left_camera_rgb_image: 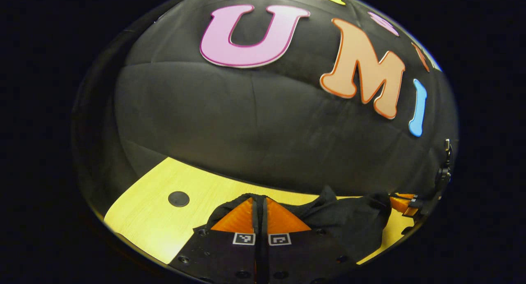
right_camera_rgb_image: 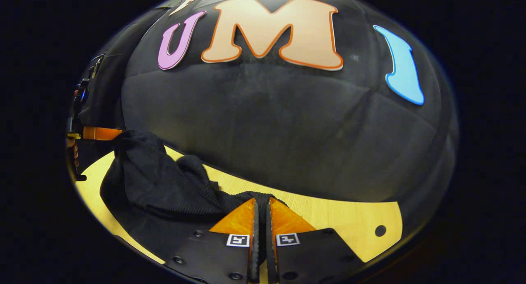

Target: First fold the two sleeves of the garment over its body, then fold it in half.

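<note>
both views dim overall, strong fisheye bowing toward the edges. bench (left_camera_rgb_image: 164,218) is the brightest area, with soft glare on its near left part in the left gripper view. dark garment (right_camera_rgb_image: 156,181) loses fold detail in shadow. centre reasonably sharp, rim soft and vignetted.

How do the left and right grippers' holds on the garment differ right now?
The left gripper pinches a small peak of the black garment, most of which trails to its right; the right gripper pinches an edge with the garment heaped to its left. Bare table lies left of the left gripper, and right of the right gripper. Both are shut on fabric, lifted above the table.
</note>
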### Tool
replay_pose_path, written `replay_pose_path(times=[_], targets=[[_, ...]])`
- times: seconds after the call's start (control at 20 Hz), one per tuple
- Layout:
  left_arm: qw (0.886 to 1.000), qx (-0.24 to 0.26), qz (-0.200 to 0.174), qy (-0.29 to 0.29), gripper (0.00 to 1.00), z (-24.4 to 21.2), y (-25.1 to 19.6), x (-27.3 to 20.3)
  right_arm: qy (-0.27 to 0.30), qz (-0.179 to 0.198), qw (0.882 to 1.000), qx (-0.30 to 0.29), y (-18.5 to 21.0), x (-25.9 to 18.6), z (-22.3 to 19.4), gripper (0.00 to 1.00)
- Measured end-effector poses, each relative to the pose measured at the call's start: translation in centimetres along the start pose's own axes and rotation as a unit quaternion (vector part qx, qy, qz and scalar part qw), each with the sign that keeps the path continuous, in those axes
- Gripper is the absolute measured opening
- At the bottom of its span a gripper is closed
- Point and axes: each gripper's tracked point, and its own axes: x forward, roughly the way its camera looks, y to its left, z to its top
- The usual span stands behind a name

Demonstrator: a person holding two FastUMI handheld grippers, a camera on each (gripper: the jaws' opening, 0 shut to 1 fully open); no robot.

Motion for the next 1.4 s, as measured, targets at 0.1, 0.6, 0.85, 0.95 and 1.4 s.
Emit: replay_pose_path(times=[0.1, 0.6, 0.85, 0.95, 1.4], targets=[[1.0, 0.014, 0.018, -0.001, 0.05, -0.3, 0.9, 0.4, -0.015, -0.008, 1.0, 0.009, -0.6, -0.1, 0.7, 0.17], [0.993, 0.005, 0.058, -0.105, 0.96, 7.6, 1.0, -9.1, -0.159, -0.016, 0.987, 0.022, -2.3, -11.4, 11.1, 0.99], [0.983, 0.061, 0.061, -0.164, 0.95, 10.4, -0.2, -17.5, -0.241, -0.013, 0.97, 0.029, -1.6, -22.7, 14.8, 1.0], [0.978, 0.078, 0.055, -0.188, 0.92, 11.1, -1.1, -21.0, -0.266, -0.026, 0.963, 0.017, -1.0, -26.5, 14.7, 0.99], [0.98, 0.1, 0.032, -0.169, 0.92, 6.6, -4.1, -33.4, -0.239, -0.048, 0.97, -0.001, 4.2, -39.0, 5.2, 1.0]])
